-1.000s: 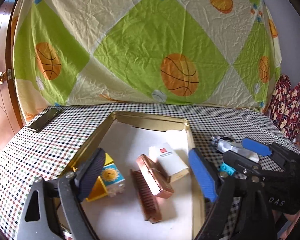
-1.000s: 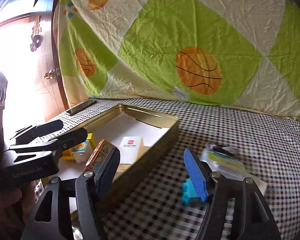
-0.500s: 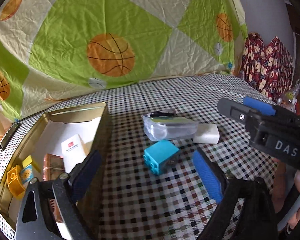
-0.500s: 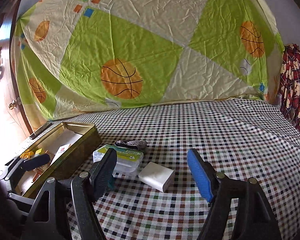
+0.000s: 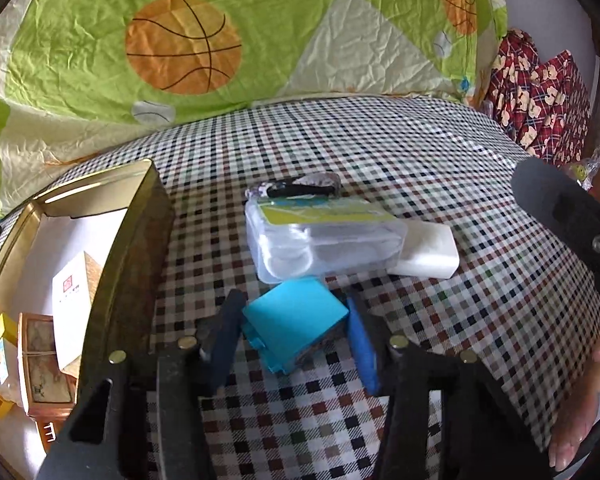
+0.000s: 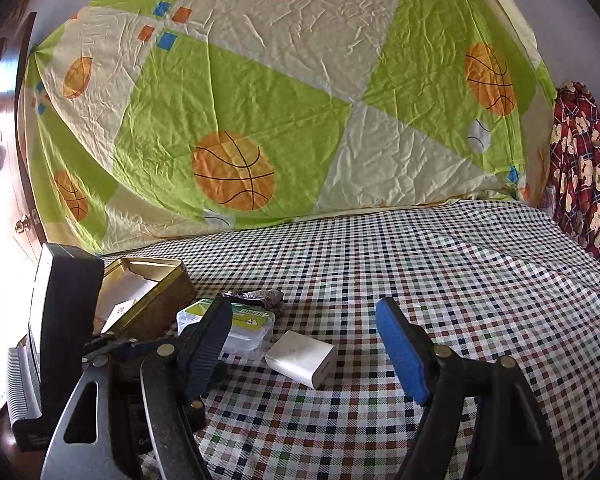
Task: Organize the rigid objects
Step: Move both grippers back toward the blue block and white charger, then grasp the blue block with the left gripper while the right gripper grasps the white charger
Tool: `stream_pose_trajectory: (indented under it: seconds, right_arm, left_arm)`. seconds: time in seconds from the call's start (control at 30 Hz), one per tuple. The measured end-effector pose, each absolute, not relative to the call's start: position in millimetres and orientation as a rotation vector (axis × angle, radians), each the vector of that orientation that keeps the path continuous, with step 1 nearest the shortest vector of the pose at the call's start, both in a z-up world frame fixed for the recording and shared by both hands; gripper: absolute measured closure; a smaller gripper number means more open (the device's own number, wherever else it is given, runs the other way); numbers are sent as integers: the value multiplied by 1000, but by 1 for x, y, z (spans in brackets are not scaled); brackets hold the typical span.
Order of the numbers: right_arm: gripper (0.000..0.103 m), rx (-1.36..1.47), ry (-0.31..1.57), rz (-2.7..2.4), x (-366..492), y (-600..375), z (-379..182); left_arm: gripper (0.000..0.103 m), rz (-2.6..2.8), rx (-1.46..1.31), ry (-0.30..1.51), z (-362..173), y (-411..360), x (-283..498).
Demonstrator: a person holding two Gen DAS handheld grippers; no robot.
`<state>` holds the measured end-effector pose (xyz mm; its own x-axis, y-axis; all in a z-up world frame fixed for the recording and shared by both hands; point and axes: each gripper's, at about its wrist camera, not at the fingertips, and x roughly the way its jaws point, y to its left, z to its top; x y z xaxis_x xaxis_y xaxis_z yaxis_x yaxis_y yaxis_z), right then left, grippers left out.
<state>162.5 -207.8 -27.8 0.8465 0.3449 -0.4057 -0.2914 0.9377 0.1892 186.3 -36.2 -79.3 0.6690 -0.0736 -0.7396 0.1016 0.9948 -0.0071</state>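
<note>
Between left gripper pads, just closed in: teal block skewed on checked cloth, apparently clamped; gold tin off left; right gripper wide, empty, farther.

Bright daylight blows out the right wrist view's left edge; both fisheye views are sharp, bowed, dark-cornered.

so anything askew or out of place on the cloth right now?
The clear plastic case lies tilted, one end propped on the white block. The teal block sits skewed between the left gripper, whose jaws have just been closing.
</note>
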Motion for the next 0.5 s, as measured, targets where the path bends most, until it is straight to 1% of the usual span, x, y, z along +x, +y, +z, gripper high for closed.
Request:
stream_pose_trajectory:
  seconds: [0.07,0.27,0.5]
  right_arm:
    - [22,135,451,330,163,-211,-28]
    - [21,158,464,312,166,-215,-29]
    - [21,94,532,306,176,-201,-33]
  left_arm:
    - [53,-109,23,826,-79,-33,181]
    - [53,-77,3,728,-67,-23,154]
    - [53,-12,-20,596,-52,-13,135]
